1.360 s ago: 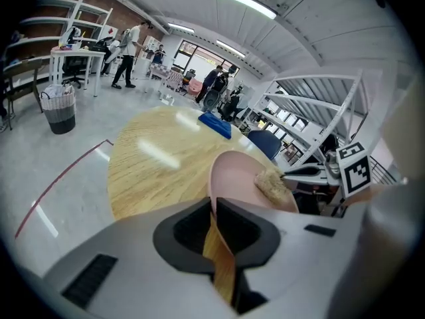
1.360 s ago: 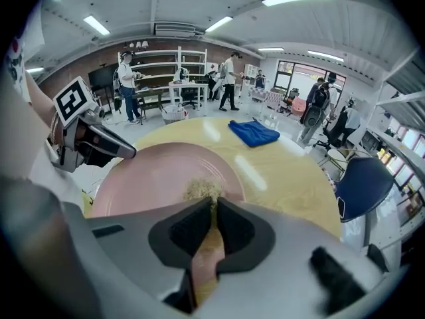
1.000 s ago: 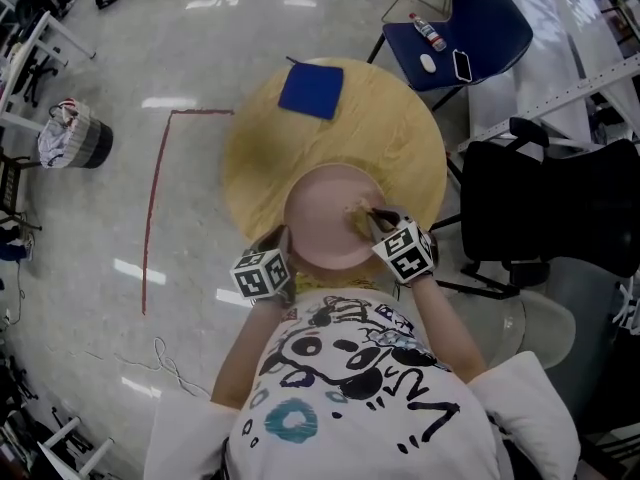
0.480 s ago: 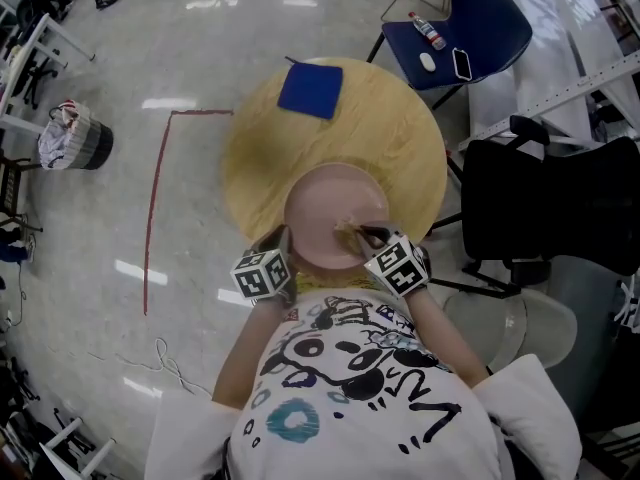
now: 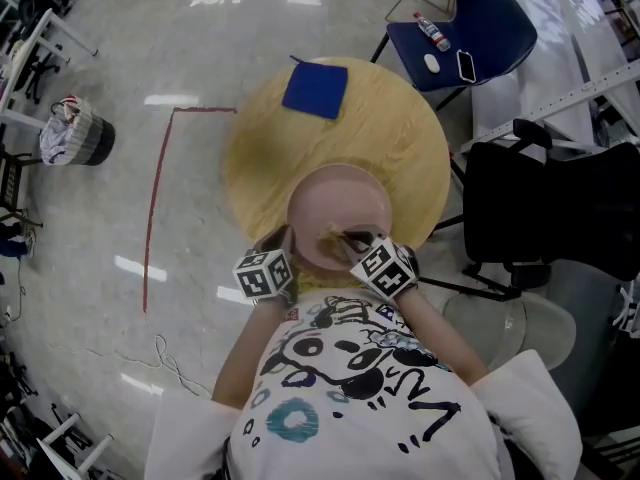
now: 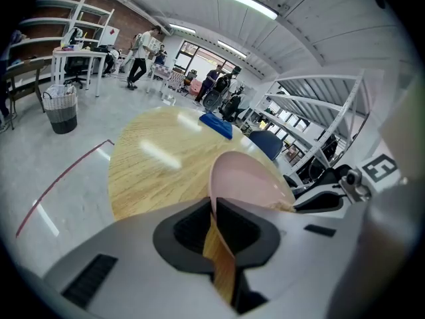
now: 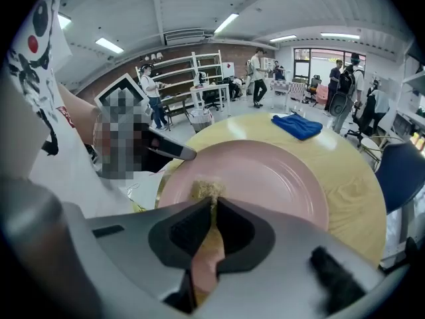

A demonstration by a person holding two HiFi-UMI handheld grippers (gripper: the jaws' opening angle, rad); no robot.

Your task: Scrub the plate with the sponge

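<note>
The left gripper point(image 6: 214, 210) has its jaws clamped on the near-left rim of the pink plate point(image 5: 335, 203), which sits at the near edge of the round worktop point(image 5: 400, 148). The sponge point(image 7: 207, 190) touches the plate's near part, pinched in the right gripper's point(image 7: 212, 208) jaws.

On the table point(image 5: 400, 148), the pink plate point(image 5: 335, 198) sits at 6 o'clock, the blue cloth point(image 5: 315, 88) at 12. The left gripper point(image 5: 283, 244) meets the plate's rim at 7 o'clock; the right gripper point(image 5: 352, 240) holds the sponge point(image 5: 331, 235) near 6.
</note>
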